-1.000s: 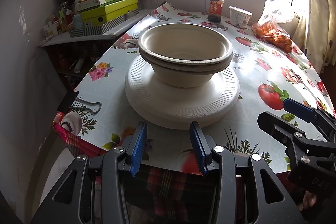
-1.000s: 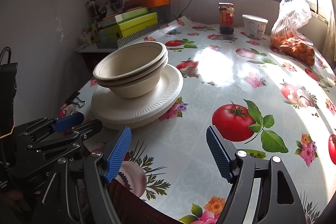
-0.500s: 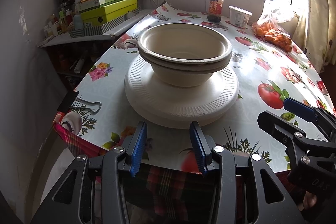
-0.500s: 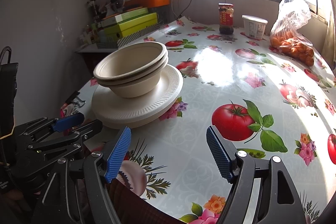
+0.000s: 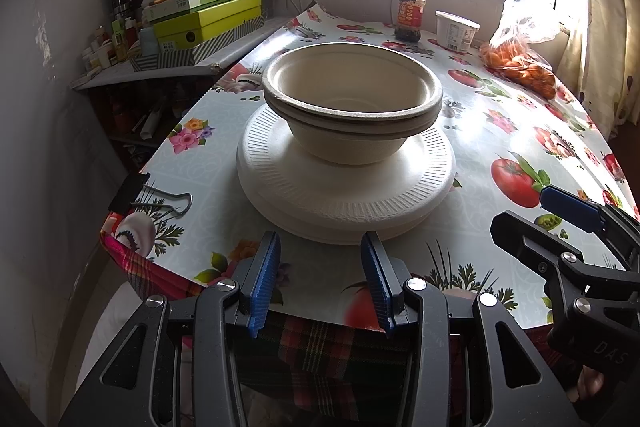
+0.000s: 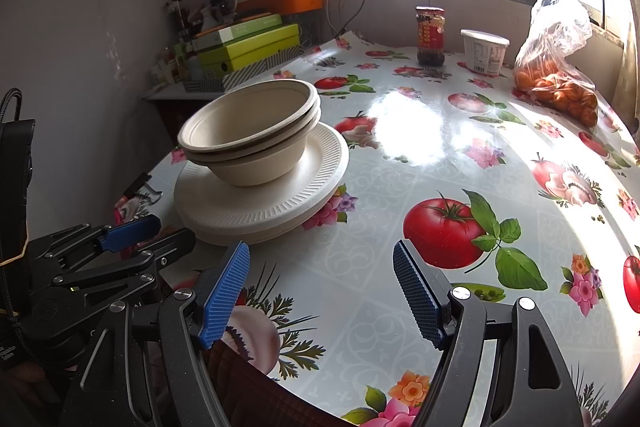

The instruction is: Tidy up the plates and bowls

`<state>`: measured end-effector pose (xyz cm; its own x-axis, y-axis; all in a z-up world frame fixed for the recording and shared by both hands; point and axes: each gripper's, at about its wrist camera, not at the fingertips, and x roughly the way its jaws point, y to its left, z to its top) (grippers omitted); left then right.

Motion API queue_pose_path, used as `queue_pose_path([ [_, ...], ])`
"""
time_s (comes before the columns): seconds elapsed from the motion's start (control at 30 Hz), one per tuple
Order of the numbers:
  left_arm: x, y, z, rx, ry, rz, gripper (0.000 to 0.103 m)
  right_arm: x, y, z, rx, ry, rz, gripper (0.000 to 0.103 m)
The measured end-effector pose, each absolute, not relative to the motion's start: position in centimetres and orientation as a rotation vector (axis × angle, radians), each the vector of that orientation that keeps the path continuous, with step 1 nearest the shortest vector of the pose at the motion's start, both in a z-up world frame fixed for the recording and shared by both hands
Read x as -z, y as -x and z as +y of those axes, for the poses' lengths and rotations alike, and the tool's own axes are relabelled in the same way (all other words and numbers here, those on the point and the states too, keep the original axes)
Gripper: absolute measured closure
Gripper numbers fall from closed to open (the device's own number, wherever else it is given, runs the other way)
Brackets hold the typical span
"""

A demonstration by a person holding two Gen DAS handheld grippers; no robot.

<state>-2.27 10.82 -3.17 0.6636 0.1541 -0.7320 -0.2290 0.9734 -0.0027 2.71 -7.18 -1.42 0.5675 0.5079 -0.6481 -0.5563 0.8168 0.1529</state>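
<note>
Two nested beige paper bowls stand on a stack of white ribbed plates near the table's front left corner. My left gripper hovers just in front of the plates' near rim, open, with nothing between its blue pads. My right gripper is open wider, over the bare tablecloth to the right of the stack, and holds nothing. Each gripper also shows from the side in the other's view: the right gripper, the left gripper.
The fruit-print tablecloth covers the table. At the far end stand a sauce jar, a white tub and a bag of oranges. A binder clip lies at the left edge. Green boxes crowd a side shelf.
</note>
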Motion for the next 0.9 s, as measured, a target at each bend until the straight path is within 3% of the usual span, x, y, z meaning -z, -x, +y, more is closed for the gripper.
queue_pose_path([
  [0.9, 3.44, 2.18, 10.69, -0.209, 0.098, 0.817, 0.060, 1.41, -2.66, -7.17, -0.626, 0.072, 0.737, 0.028],
])
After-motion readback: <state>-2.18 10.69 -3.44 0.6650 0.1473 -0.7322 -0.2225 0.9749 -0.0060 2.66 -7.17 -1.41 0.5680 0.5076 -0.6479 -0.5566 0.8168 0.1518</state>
